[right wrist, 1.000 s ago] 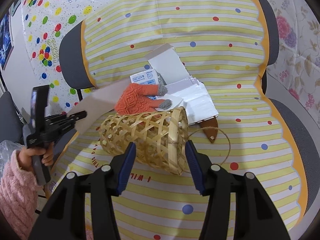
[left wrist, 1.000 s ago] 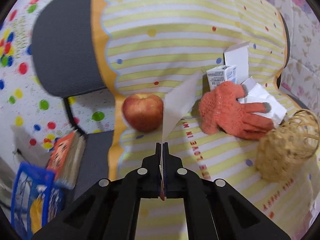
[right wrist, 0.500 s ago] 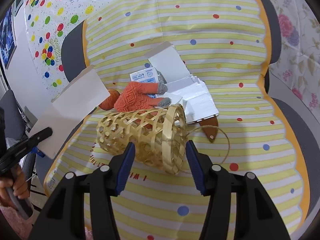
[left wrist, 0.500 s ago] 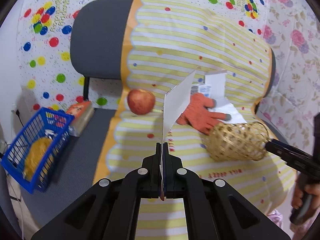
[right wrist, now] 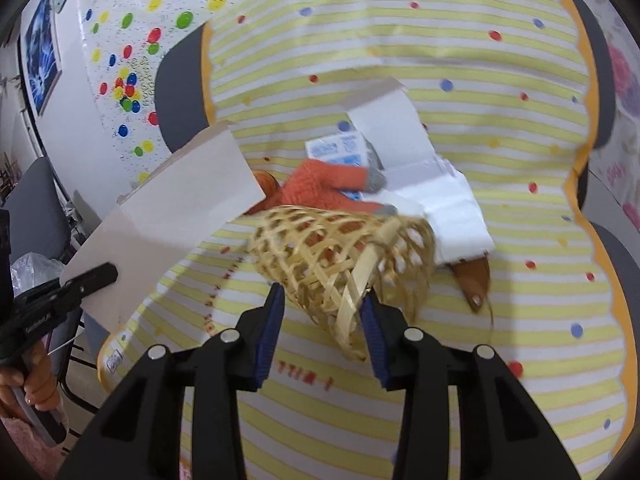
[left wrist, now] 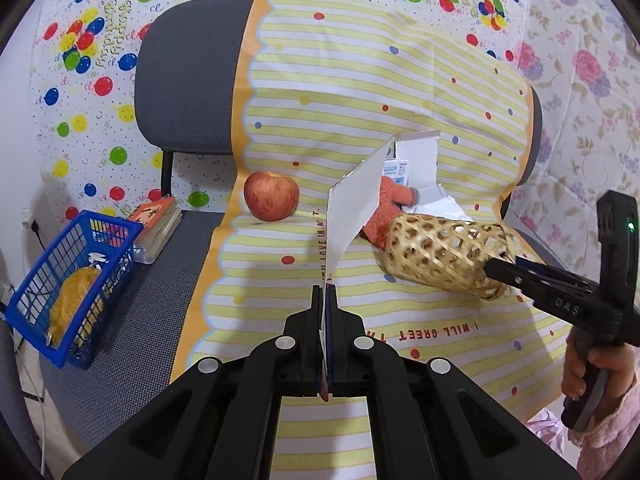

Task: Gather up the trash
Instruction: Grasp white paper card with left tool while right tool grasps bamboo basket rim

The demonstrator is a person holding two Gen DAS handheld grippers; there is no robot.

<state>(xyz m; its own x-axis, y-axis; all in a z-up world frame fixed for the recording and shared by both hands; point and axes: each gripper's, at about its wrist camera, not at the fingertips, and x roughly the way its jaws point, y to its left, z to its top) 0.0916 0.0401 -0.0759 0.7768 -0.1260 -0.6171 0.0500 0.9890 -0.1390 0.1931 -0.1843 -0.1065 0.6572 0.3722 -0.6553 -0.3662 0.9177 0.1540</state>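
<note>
The left gripper [left wrist: 325, 292] is pinching one sheet of white card [left wrist: 354, 204] between closed jaws, holding it upright above the striped cloth [left wrist: 400, 80] that is covering the chair seats. The right gripper [right wrist: 322, 308] has just been closing its jaws around the rim of one woven bamboo basket [right wrist: 332, 256], which is lying on its side; its blue pads [right wrist: 270, 324] are sitting at the rim on both sides. Behind the basket are lying one orange glove [right wrist: 320, 188], one small printed carton [right wrist: 336, 148] and a heap of white paper [right wrist: 440, 204]. One apple [left wrist: 271, 196] is resting on the cloth, well apart, and one blue wire basket [left wrist: 68, 280] is standing on the neighbouring grey seat.
</note>
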